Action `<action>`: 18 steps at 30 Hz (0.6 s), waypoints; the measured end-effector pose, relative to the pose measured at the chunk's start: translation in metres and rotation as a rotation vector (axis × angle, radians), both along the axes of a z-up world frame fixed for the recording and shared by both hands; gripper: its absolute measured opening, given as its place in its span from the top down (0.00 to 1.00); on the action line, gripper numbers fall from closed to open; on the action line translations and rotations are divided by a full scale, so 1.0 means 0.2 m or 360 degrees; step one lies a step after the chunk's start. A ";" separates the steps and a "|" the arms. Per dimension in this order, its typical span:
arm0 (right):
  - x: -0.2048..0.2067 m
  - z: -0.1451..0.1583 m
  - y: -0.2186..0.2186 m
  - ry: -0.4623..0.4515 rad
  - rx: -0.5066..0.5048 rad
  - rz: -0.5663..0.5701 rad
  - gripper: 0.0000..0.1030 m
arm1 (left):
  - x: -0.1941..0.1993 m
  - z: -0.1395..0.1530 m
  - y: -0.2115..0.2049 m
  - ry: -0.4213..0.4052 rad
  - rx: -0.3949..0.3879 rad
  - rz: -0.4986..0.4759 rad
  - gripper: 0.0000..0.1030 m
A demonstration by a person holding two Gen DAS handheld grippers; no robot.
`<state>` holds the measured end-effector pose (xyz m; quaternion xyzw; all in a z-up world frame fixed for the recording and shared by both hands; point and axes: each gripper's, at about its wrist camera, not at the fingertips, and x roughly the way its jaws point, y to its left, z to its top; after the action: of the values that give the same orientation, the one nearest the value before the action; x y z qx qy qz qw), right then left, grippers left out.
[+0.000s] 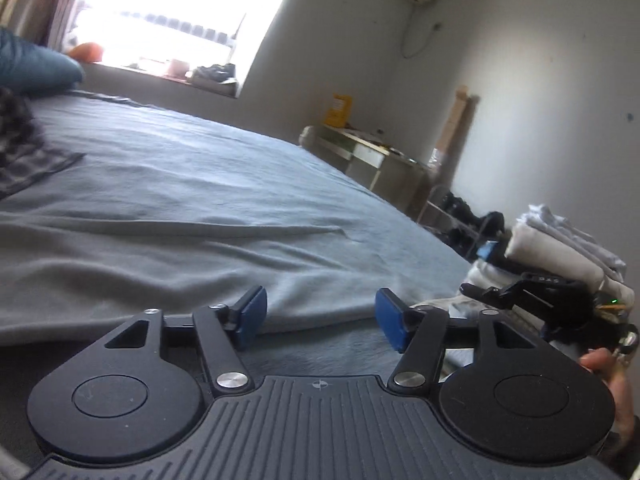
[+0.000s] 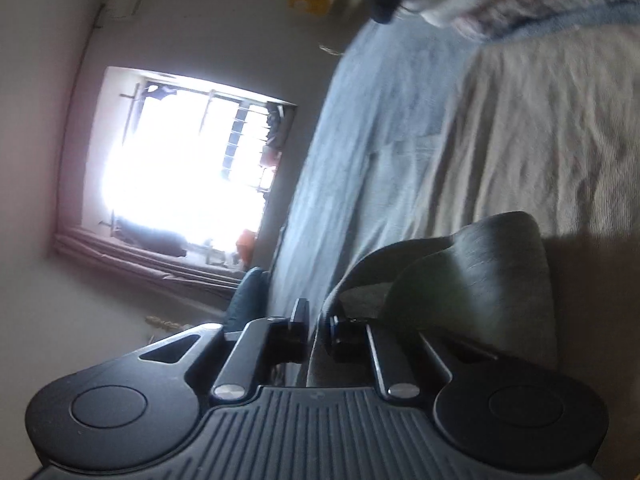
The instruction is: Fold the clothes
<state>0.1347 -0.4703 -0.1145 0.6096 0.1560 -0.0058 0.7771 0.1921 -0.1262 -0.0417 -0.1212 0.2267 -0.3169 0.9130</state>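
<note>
Left gripper (image 1: 322, 316) released, empty; the garment is off to its right.
Beige garment (image 2: 540, 140) lies flat on the bed (image 1: 180, 200), one fold between the right gripper (image 2: 316, 318) jaws, pinch unclear; right hand nearer.

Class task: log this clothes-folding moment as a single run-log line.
left gripper: open, empty, over grey bedsheet | right gripper: beige garment fold between jaws, grip unclear | folded stack: bed edge

- You face a bright window (image 1: 168, 20), glare washing it out.
- Pale walls (image 1: 520, 60) surround you.
- A grey-sheeted bed (image 1: 180, 192) fills the foreground.
- A low cabinet (image 1: 372, 156) stands by the wall.
</note>
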 end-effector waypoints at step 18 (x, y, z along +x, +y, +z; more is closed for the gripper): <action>-0.80 0.49 0.12 -0.0176 -0.0558 0.0038 0.33 | -0.62 0.05 0.42 -0.0149 0.0212 0.0103 0.20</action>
<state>-0.0260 -0.4459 -0.0170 0.4622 0.1169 0.0098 0.8790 0.0683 -0.0431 -0.0311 -0.0525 0.2003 -0.2768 0.9383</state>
